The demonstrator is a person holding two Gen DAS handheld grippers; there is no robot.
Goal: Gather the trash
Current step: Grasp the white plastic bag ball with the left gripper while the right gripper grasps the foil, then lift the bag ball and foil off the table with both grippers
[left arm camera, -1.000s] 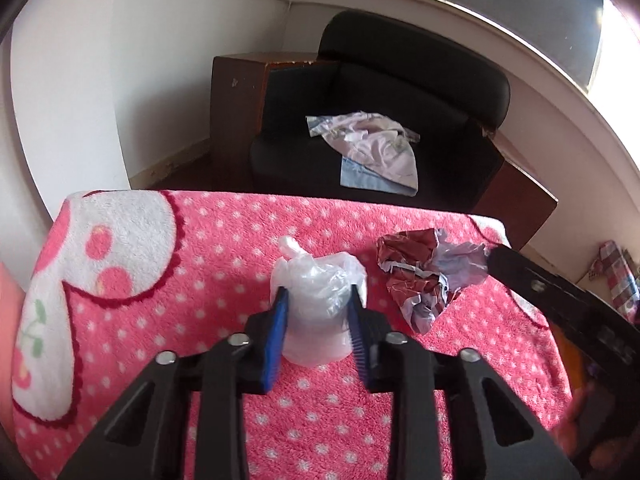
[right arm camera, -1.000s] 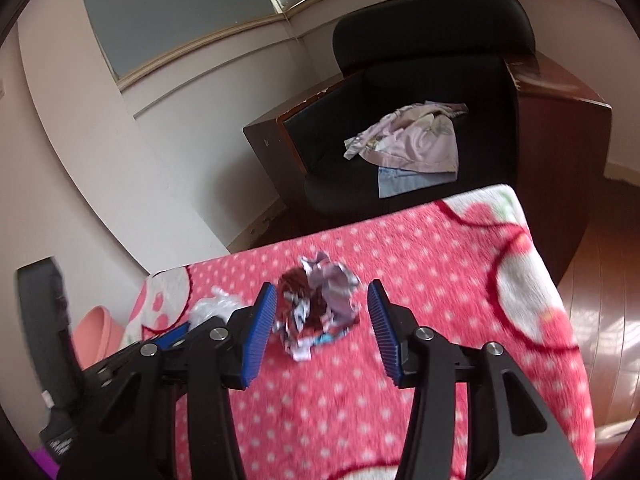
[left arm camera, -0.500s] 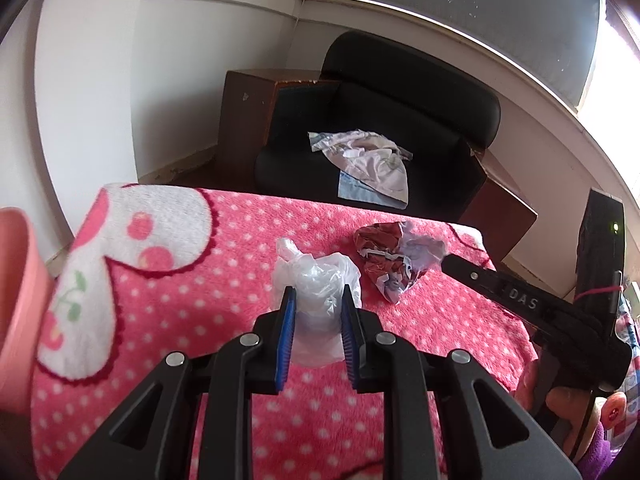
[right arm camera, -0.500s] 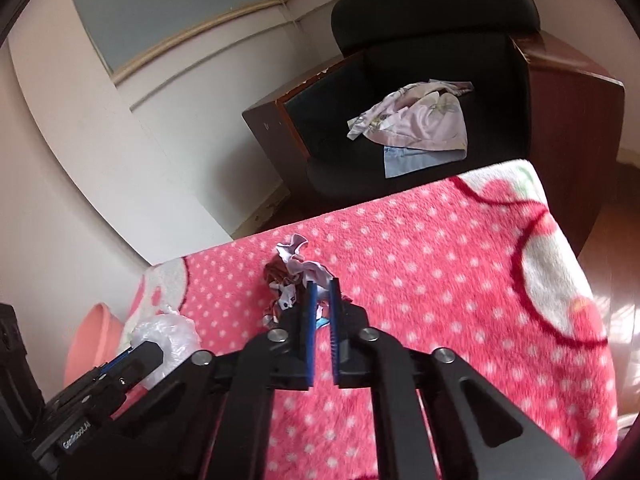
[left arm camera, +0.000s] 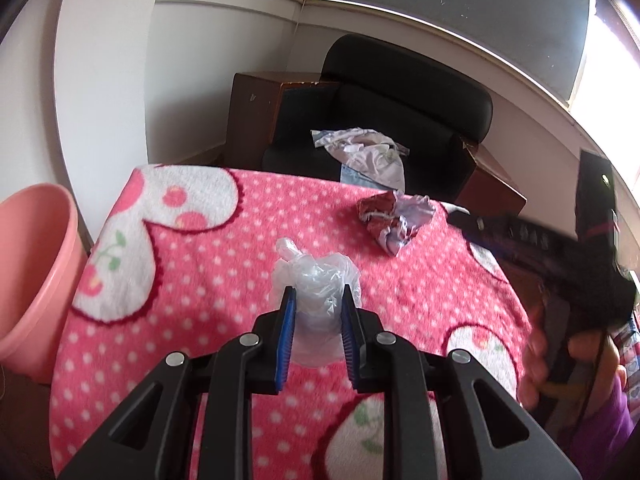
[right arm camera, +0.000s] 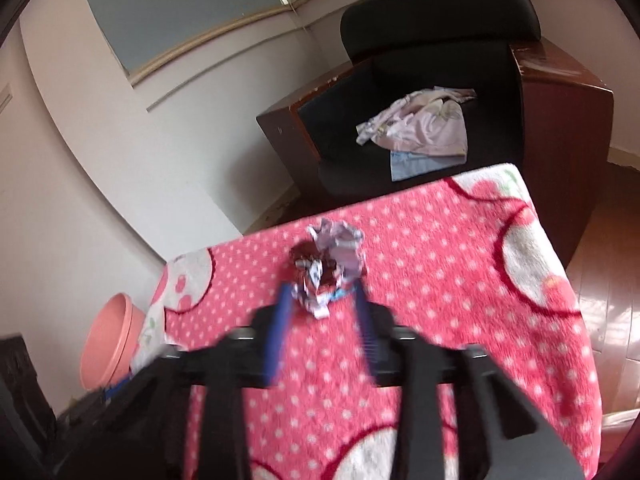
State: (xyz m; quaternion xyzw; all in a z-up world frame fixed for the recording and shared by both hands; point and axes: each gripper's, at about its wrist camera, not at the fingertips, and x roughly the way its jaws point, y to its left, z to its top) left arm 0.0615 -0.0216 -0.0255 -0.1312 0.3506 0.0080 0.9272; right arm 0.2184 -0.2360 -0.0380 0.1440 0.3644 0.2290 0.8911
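1. Clear plastic bag wads (left arm camera: 316, 280): one, centre of the left wrist view.
2. Crumpled red-and-white wrappers (left arm camera: 394, 222): one, at 1 o'clock from the bag.
3. Pink bins (left arm camera: 34, 276): one, at 9 o'clock, off the table's edge.
4. Pink polka-dot table covers (left arm camera: 224, 280): one.
5. Black armchairs (left arm camera: 400, 120): one, at 12 o'clock.
6. Cloth piles (left arm camera: 368, 156) on the chair seat: one; how many pieces it holds cannot be told.
7. Grippers: two, left (left arm camera: 316, 300) and right (right arm camera: 322, 300).
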